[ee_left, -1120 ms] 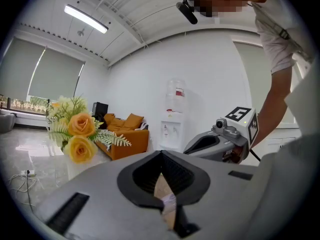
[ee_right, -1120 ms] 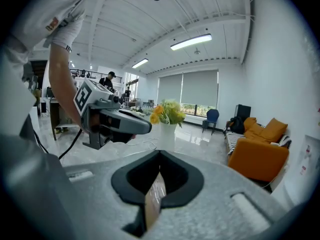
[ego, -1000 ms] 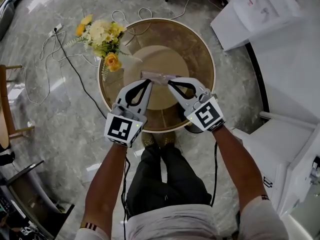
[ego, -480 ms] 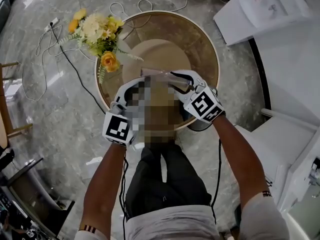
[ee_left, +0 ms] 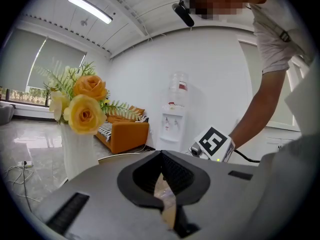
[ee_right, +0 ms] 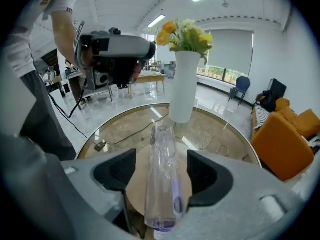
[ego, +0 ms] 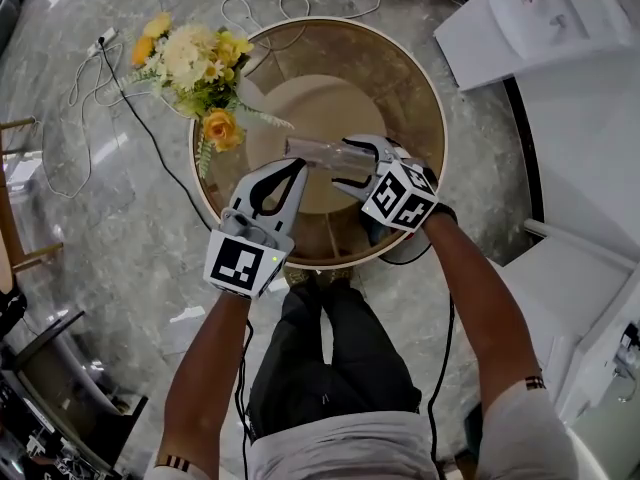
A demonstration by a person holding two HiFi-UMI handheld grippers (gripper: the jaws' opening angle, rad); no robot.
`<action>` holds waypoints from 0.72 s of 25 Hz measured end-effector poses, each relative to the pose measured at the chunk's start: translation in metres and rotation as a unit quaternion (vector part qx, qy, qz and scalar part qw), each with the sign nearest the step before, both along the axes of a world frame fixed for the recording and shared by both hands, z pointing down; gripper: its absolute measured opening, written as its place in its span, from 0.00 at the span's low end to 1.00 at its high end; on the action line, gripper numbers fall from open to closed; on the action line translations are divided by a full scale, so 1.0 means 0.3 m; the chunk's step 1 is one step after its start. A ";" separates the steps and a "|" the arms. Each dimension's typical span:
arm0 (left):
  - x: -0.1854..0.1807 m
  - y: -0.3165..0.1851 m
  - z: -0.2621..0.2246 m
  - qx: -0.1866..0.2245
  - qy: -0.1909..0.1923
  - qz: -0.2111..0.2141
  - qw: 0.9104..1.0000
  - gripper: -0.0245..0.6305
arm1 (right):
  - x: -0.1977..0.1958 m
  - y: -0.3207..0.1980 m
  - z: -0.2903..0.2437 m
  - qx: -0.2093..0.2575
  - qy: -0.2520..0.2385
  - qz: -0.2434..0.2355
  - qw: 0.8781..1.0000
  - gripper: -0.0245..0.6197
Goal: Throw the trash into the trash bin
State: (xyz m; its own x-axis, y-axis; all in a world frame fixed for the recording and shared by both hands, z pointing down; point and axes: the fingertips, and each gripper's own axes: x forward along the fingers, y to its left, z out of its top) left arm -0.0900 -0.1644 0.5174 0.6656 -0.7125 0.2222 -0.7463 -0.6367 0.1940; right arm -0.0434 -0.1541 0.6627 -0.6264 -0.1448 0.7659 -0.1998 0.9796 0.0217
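A clear plastic bottle lies on its side over the round glass table; in the right gripper view the bottle runs lengthwise between the jaws, its far end toward the vase. My right gripper tilts down around it. Its jaws are opening, and a gap shows on each side of the bottle. My left gripper hangs just left of the bottle's end, shut with nothing seen in it. No trash bin is in view.
A white vase of yellow flowers stands on the table's left side, also seen as a vase beyond the bottle. Cables trail over the marble floor at the left. White furniture stands at the right.
My right gripper has dropped and tipped downward, and its jaws have gone from shut on the bottle to wide apart. The left gripper has sunk slightly.
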 end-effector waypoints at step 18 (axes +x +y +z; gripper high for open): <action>-0.058 0.000 0.075 -0.020 -0.002 0.004 1.000 0.04 | 0.004 -0.028 0.226 -0.053 0.097 -0.021 0.994 0.55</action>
